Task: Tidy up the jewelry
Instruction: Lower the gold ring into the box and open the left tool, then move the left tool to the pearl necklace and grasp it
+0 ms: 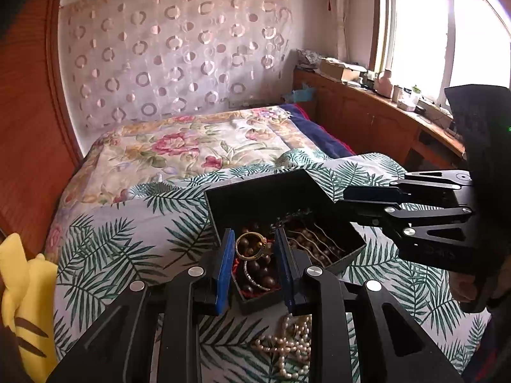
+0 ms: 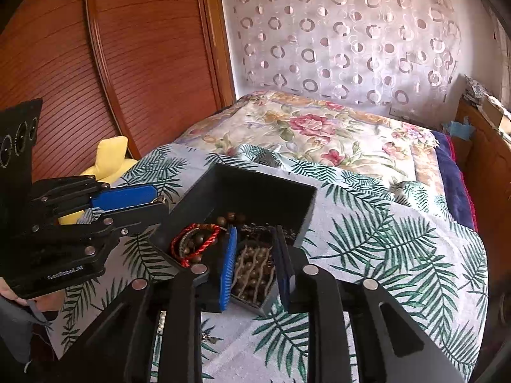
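An open black jewelry box [image 1: 255, 198] [image 2: 255, 191] sits on a leaf-print cloth [image 1: 111, 249] on the bed. It holds brown beads, a red cord bracelet [image 2: 194, 242], a silver bangle and strands of pale beads [image 2: 252, 271]. My left gripper [image 1: 253, 236] hangs over the box's near-left part, shut on a gold ring [image 1: 251, 256]; from the right wrist view it [image 2: 161, 202] reaches in from the left. My right gripper [image 2: 255, 233] [image 1: 341, 199] is open over the pale bead strands, with nothing pressed between its pads. A pearl necklace [image 1: 287, 348] lies on the cloth in front of the box.
A yellow plush toy [image 1: 22, 303] [image 2: 108, 156] lies at the bed's left edge beside a wooden wardrobe [image 2: 127, 63]. A floral quilt [image 1: 179, 146] covers the far bed. A cluttered wooden sill [image 1: 383, 89] runs under the window on the right.
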